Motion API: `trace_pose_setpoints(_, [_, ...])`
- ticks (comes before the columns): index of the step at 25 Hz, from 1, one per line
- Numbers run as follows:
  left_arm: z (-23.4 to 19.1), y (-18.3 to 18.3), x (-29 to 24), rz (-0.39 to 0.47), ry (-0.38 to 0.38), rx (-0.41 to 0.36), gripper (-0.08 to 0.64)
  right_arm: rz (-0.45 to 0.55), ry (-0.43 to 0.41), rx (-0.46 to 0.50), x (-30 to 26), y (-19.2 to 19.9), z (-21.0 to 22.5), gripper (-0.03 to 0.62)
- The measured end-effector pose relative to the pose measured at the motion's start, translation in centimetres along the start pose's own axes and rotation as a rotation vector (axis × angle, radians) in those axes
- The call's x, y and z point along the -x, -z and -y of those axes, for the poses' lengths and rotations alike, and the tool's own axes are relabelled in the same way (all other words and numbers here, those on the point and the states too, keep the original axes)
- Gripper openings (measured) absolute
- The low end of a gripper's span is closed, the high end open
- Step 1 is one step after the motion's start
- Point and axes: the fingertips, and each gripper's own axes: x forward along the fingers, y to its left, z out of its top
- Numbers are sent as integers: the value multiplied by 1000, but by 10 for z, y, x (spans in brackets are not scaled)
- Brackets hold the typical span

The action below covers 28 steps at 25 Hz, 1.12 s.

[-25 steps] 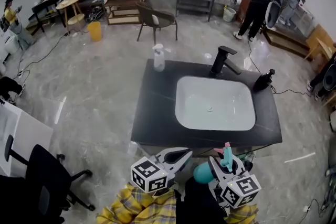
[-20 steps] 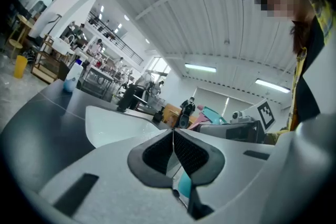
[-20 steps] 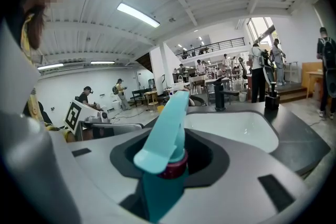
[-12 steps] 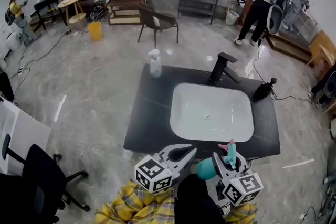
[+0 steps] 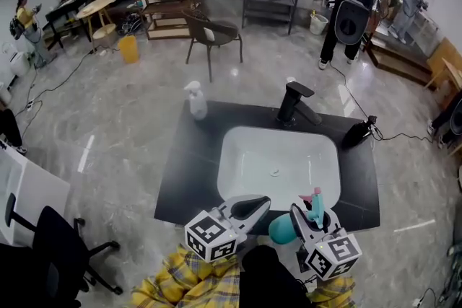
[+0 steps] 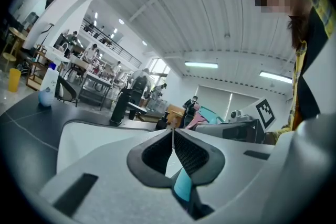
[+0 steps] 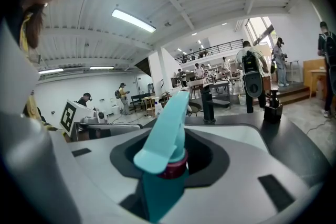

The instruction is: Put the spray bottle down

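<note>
No readable text, labels, brands, numbers or signs in any view.

Spray bottles, two: teal bottle (image 5: 281, 229), clear bottle (image 5: 195, 101); grippers, two: left gripper (image 5: 264, 202), right gripper (image 5: 312, 213); one counter (image 5: 184, 169); one basin (image 5: 278, 166); one tap (image 5: 292, 101); chairs, two: brown chair (image 5: 211, 32), office chair (image 5: 54, 252); one yellow bucket (image 5: 128, 48); people clearly seen, three: person at left (image 5: 25, 18), person with backpack (image 5: 354, 0), person far right (image 5: 413, 3).
</note>
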Motion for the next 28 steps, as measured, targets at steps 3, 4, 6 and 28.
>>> trace_pose_setpoints(3, [-1, -3, -20, -8, 2, 5, 9, 3, -7, 2, -5, -9, 17, 143])
trace_pose_setpoints(4, [-2, -4, -27, -10, 2, 7, 9, 2, -7, 0, -6, -11, 23, 143])
trace_pose_setpoints(6, [-4, -5, -39, -16, 2, 9, 9, 0, -11, -9, -9, -13, 35, 143])
trace_pose_setpoints(28, [-39, -23, -139, -52, -44, 32, 9, -4, -30, -26, -43, -44, 141, 143])
